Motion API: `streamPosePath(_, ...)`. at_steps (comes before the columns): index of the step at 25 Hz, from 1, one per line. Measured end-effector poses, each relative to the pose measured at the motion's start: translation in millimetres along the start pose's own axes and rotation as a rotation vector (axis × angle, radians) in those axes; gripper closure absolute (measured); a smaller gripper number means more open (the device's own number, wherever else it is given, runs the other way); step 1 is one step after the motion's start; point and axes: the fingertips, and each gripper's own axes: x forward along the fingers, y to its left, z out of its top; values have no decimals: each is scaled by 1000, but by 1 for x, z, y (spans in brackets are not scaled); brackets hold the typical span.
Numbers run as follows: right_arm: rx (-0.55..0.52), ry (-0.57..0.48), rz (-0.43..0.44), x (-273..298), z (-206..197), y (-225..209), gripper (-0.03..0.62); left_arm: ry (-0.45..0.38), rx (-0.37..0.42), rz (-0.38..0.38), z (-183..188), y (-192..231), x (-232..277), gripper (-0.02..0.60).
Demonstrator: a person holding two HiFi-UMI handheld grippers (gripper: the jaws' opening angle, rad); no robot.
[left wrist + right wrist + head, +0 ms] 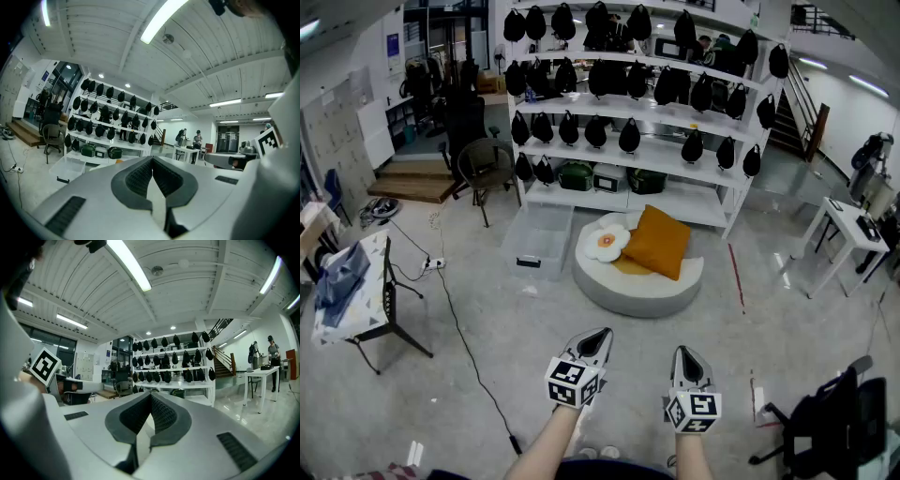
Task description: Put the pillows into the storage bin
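Ahead on the floor, in front of the white shelving unit (661, 155), the clear storage bin (539, 246) stands empty, just left of a round floor cushion (619, 295). On that cushion lie a white flower-shaped pillow (607, 243) and, just beside it on the right, an orange square pillow (657, 241). Neither pillow has been picked up, so the step in hand appears to be the approach. Close the distance first, and spread the fingers fully before reaching. Take the flower-shaped pillow first, as it lies nearest the bin. Both pillows look soft and will likely compress, so bite deep into an edge or corner, not the bulging centre. Lift clear of the cushion, carry the pillow over the bin's rim, and release only when it is inside the walls. The left gripper (598, 336) is held low near the person's body, well apart from the pillows; its fingers (138, 178) are pressed together with nothing between them. The right gripper (685, 353) is held alongside it, and its fingers (161, 416) are likewise fully closed and empty.
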Motion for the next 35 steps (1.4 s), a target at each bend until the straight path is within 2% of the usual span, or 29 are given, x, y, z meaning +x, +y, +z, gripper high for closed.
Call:
streamPosePath(9,33,-4,17,2,-1,0,595,5,-11,2,-2,2,1,558)
streamPosePath(19,74,-17,90,0,-2,11,592,-3,-29,-61,-5,-12,2,557)
streamPosePath(24,89,-21,94,-4,-2,10,592,-11,-34,-86,-6,-18,3,557)
streamPosePath(26,102,-23,91,-5,-4,7,562,-11,-29,-83,-7,-19,3,555)
streamPosePath(27,108,-24,86,-6,-5,6,551,-12,-29,-82,-8,-19,3,540)
streamPosePath(29,128,-27,73,-8,-6,3,506,-17,-38,-81,-9,-19,3,449)
streamPosePath(33,170,-34,44,-11,-10,-2,392,-26,-53,-67,-12,-14,0,363)
streamPosePath(35,186,-35,40,-12,-12,-2,363,-29,-61,-58,-13,-12,-2,326)
